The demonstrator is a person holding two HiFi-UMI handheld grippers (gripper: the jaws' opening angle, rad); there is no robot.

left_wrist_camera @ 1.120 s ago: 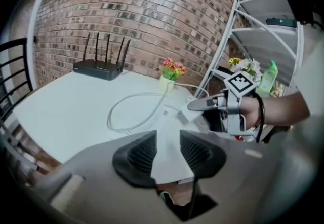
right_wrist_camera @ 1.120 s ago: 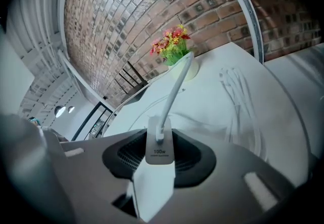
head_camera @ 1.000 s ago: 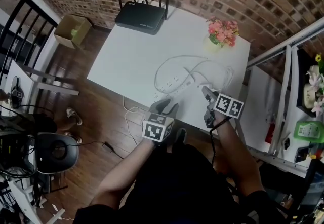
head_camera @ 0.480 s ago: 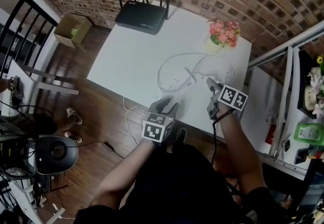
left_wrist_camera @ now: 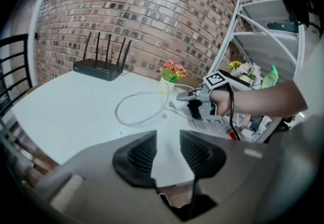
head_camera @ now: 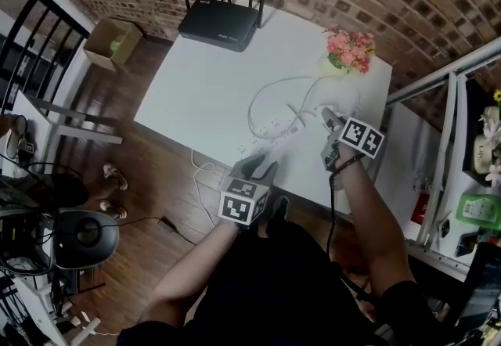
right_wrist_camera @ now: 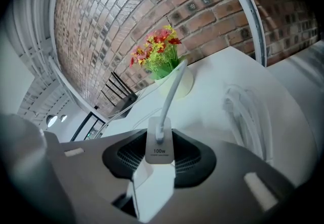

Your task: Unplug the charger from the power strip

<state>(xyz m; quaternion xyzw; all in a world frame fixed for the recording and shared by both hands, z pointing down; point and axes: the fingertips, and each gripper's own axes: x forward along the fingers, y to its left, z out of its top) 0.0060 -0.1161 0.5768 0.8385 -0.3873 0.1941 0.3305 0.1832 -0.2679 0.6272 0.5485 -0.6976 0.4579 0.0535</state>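
White charger [right_wrist_camera: 159, 149] sits pinched between the pads of your right hand-held gripper [right_wrist_camera: 161, 156], its cable [right_wrist_camera: 170, 88] running out ahead toward the flower pot [right_wrist_camera: 169, 73]; nothing of the power strip clings to it in the right gripper view, so I judge the plug already out of its socket; over the last second you have carried it across the counter [head_camera: 196, 94], away from the near edge and toward the far right corner where the flower pot stands; the grip has not loosened on the way; the power strip [head_camera: 270, 130] lies in the counter's near half, toward the right, now apart from the charger; your left hand-held gripper [head_camera: 257, 164] has kept its place at the near edge, jaws spread with only bare counter between them, holding nothing; so the unplugging itself looks done; what remains is probably to set the charger down on a bare part of the counter, clear of the power strip, and let go.
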